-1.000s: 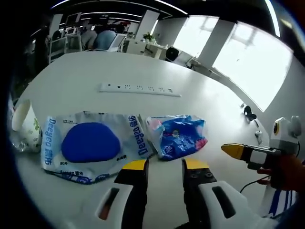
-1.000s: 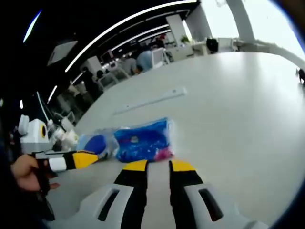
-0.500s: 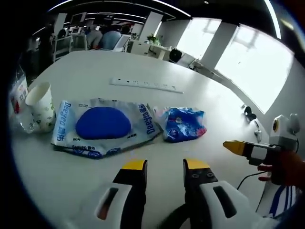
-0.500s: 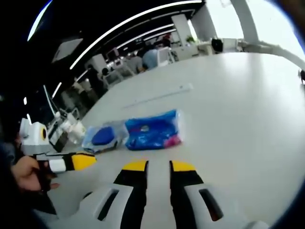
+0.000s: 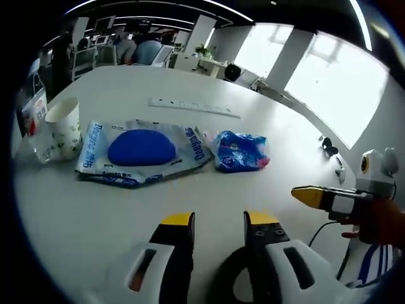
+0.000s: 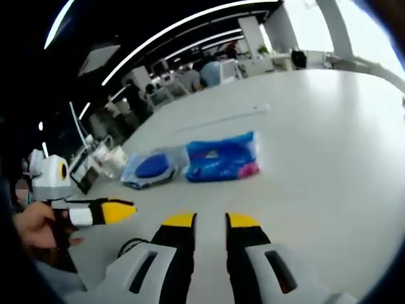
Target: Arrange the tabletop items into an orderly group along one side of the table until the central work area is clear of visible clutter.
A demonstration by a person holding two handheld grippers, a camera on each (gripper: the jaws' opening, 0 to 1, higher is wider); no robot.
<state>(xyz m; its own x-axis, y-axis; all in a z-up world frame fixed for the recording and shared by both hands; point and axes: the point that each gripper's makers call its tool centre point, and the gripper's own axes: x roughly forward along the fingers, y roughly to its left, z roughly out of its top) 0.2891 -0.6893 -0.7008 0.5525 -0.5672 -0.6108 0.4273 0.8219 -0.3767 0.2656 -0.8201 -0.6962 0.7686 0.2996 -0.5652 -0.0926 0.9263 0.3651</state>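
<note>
the left gripper is hanging unclenched, jaws parted and holding nothing, above bare table. ahead of it the items are lying in a row, long axis running across its line of reach: a paper cup far left, the wipes pack ahead-left, the small blue packet nearly straight ahead, touching the pack or just beside it. a power strip is lying beyond. the right gripper, likewise unclenched and empty, is sitting roughly as far back. nothing is blocking the approach.
</note>
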